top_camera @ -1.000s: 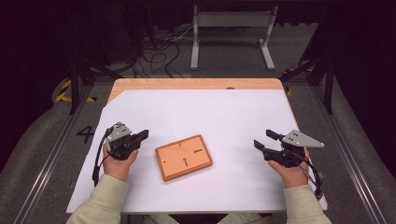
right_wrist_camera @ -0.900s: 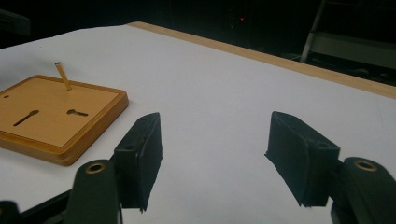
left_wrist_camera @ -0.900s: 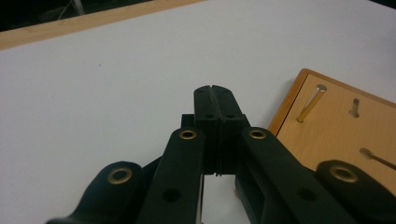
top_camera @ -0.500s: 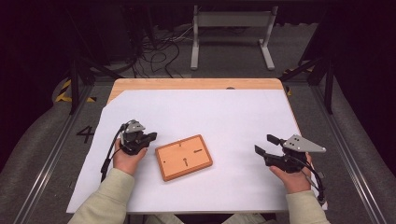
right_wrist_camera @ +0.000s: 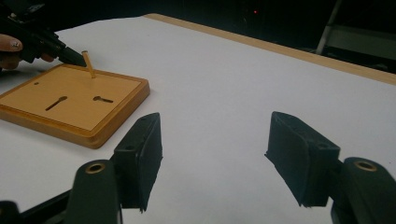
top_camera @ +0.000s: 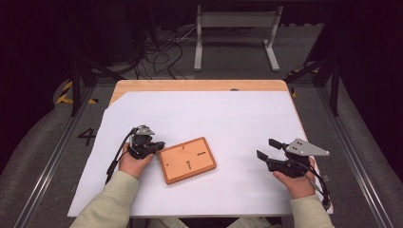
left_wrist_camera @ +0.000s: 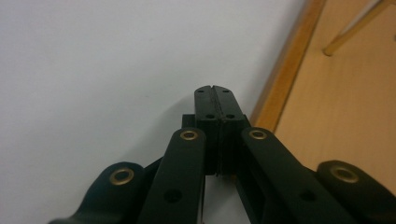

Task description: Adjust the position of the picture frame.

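A flat wooden board (top_camera: 187, 160) with two keyhole-shaped slots lies on the white sheet near the table's front. In the right gripper view a short wooden peg (right_wrist_camera: 88, 63) stands tilted at the board's (right_wrist_camera: 70, 100) far corner. My left gripper (top_camera: 160, 144) is shut with nothing between its jaws, its tip at the board's left rim, close beside the peg. The left gripper view has the shut jaws (left_wrist_camera: 215, 93) over the sheet, the board's rim (left_wrist_camera: 285, 70) just beyond and the peg (left_wrist_camera: 355, 29) farther off. My right gripper (top_camera: 267, 148) is held open and empty, well to the right of the board.
The white sheet (top_camera: 214, 118) covers most of the wooden table (top_camera: 199, 85). Beyond the far edge are a metal stand (top_camera: 235, 28) and loose cables (top_camera: 161, 52) on the floor. Rails run along both sides of the table.
My left gripper has moved right, from a hand's width away to the board's left rim. The right hand has drifted slightly toward the front edge.
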